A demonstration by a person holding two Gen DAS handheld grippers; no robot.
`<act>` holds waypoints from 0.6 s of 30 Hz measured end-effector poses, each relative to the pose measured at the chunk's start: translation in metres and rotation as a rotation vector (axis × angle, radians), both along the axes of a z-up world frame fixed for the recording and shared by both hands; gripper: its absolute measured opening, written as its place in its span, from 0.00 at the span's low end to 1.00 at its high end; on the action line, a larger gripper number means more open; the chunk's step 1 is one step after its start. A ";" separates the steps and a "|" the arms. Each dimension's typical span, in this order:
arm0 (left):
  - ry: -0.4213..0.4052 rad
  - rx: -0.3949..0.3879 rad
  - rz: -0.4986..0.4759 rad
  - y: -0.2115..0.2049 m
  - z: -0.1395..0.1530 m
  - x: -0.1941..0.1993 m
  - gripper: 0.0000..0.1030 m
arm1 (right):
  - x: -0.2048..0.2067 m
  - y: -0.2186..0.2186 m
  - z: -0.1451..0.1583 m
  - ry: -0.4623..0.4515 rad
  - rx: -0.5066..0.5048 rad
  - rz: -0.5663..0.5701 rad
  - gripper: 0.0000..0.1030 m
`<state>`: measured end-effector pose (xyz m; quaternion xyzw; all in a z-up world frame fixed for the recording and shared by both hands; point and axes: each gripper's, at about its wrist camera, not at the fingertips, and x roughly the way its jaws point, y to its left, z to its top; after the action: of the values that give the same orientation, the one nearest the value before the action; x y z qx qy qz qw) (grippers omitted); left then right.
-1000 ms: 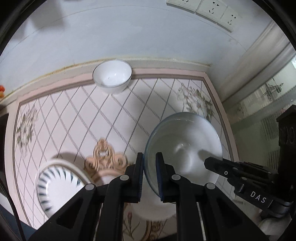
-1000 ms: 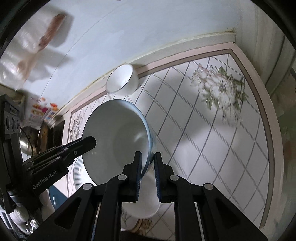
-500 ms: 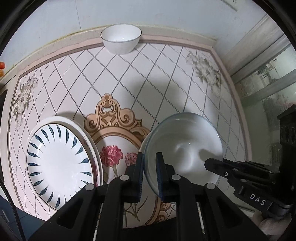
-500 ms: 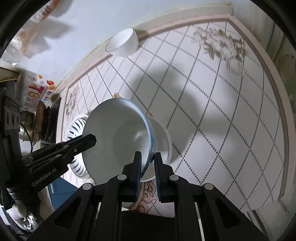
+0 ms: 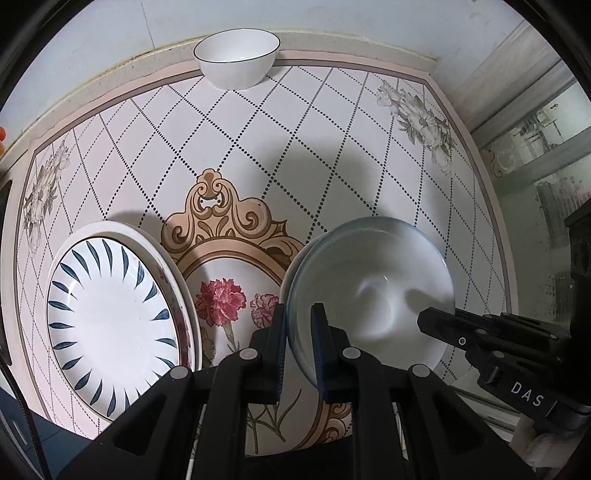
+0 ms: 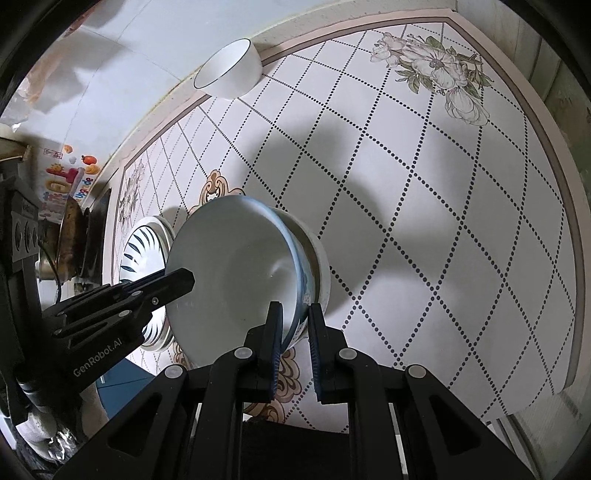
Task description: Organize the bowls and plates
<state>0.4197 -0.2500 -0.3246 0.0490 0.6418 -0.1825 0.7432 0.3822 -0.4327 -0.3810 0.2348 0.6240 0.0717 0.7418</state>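
Note:
A large white bowl with a blue rim [image 5: 373, 291] [image 6: 236, 273] hangs low over the patterned table [image 5: 295, 147], tilted. My left gripper [image 5: 298, 326] is shut on its left rim, with one finger inside the bowl and one outside. On the opposite rim my right gripper [image 6: 295, 326] is shut in the same way. Each gripper also shows in the other's view: the right gripper [image 5: 480, 339], the left gripper [image 6: 147, 295]. I cannot tell whether the bowl touches the table. A small white bowl [image 5: 236, 59] [image 6: 229, 70] stands at the table's back edge. A plate with blue leaf marks [image 5: 107, 325] [image 6: 144, 251] lies on another plate at the left.
A pale wall [image 5: 332, 22] runs behind the table. To the right stands a glass-fronted cabinet [image 5: 535, 147]. In the right wrist view, dark cookware [image 6: 70, 229] and a colourful packet [image 6: 62, 184] sit beyond the table's left end.
Both grippers have sunk toward the table with the bowl between them and tipped further down. The stacked plates and the flower medallion have come fully into view.

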 end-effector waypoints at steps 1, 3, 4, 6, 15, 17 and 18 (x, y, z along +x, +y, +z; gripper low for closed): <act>0.001 0.004 0.000 0.000 -0.001 0.000 0.10 | 0.001 0.000 0.000 0.001 0.003 -0.008 0.15; 0.004 0.009 0.001 0.000 -0.003 0.001 0.10 | 0.003 0.000 -0.001 0.006 0.004 -0.008 0.15; 0.007 0.011 0.002 0.000 -0.004 0.001 0.10 | 0.005 0.000 -0.002 0.009 0.003 -0.008 0.15; 0.011 0.015 0.002 0.000 -0.006 0.001 0.10 | 0.007 0.002 -0.005 0.013 0.003 -0.009 0.15; 0.026 0.039 -0.012 -0.004 -0.013 0.001 0.11 | 0.012 0.003 -0.011 0.041 -0.015 0.011 0.15; 0.045 0.037 -0.014 -0.003 -0.013 0.002 0.11 | 0.014 0.004 -0.011 0.054 -0.015 0.021 0.15; 0.059 0.029 -0.007 0.000 -0.010 0.002 0.11 | 0.015 0.003 -0.010 0.066 -0.010 0.026 0.15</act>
<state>0.4221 -0.2505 -0.3350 0.0566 0.6660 -0.1770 0.7224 0.3969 -0.4293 -0.3905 0.2250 0.6514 0.0705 0.7212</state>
